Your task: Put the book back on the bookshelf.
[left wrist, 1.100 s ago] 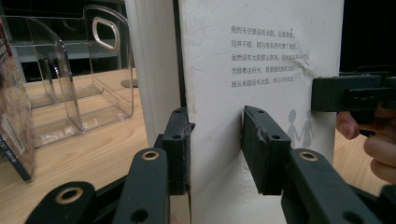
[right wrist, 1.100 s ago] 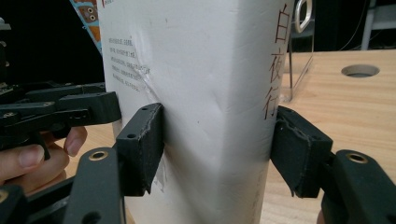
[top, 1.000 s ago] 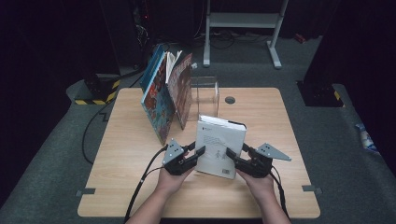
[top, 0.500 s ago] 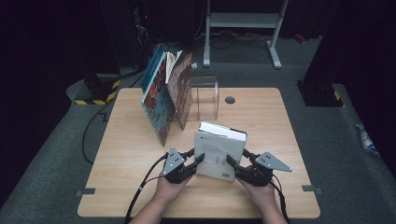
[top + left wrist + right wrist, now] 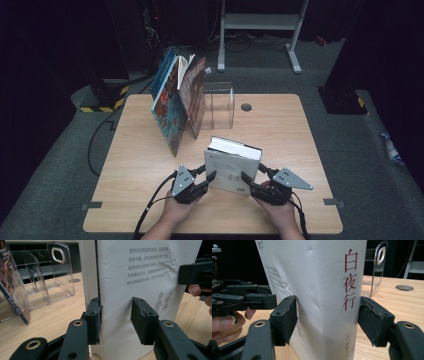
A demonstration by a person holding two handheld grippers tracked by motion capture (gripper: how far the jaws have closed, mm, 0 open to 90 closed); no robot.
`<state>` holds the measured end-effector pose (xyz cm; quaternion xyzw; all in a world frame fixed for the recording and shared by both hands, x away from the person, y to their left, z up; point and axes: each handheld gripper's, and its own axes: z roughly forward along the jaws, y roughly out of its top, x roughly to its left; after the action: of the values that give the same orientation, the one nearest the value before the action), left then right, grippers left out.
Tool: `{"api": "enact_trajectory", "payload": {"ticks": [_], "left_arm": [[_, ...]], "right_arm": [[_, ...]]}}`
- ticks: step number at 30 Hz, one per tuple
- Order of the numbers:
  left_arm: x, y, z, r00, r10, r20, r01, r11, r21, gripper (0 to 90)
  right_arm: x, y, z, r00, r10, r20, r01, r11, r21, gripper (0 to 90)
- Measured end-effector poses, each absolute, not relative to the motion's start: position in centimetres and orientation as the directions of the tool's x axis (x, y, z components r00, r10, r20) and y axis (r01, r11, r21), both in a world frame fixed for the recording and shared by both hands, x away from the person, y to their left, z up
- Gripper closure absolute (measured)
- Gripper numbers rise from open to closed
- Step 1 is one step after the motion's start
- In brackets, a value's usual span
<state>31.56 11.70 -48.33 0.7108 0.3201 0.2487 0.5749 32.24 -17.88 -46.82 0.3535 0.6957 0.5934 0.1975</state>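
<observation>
High view: a thick white book (image 5: 232, 165) is stood upright on the wooden table (image 5: 300, 140), in front of the clear acrylic stand (image 5: 218, 105) and the picture books (image 5: 177, 105) leaning beside that stand. The book is flanked by the left gripper (image 5: 210, 177) and the right gripper (image 5: 246, 177), one at each side, evidently so that it is steadied from both edges while kept on end.

Left gripper view: one pad is seen lying against the book's fore-edge side; the other pad (image 5: 143, 320) stands before the back cover, and a clamp cannot be confirmed. The jaws have just been opening, with the book between them.

Right gripper view: the spine, lettered in red, is set between the jaws. The left pad (image 5: 285, 318) touches the cover; a slight gap is seen at the right pad (image 5: 374, 320). These jaws have also just been opening, so the hold is judged loosened
</observation>
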Motion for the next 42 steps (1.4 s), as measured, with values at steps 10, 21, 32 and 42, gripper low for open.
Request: {"api": "enact_trajectory", "payload": {"ticks": [10,21,32,42], "left_arm": [[31.4,12.0,-48.6,0.667,0.745,-0.006,0.177,-0.15,0.973,55.3],[31.1,14.6,-49.1,0.639,0.769,-0.007,0.222,-0.176,0.959,47.6],[32.5,20.4,-51.7,0.454,0.89,0.04,0.411,-0.249,0.877,40.1],[33.7,22.7,-52.4,0.356,0.934,-0.006,0.518,-0.192,0.834,37.3]], "right_arm": [[32.9,-17.3,-45.6,-0.713,0.688,0.133,0.241,0.062,0.969,24.4],[33.0,-16.3,-45.0,-0.737,0.666,0.114,0.214,0.069,0.974,22.6],[32.7,-16.3,-45.1,-0.73,0.674,0.11,0.207,0.064,0.976,24.1],[32.7,-16.7,-45.2,-0.744,0.658,0.116,0.204,0.059,0.977,29.4]]}}
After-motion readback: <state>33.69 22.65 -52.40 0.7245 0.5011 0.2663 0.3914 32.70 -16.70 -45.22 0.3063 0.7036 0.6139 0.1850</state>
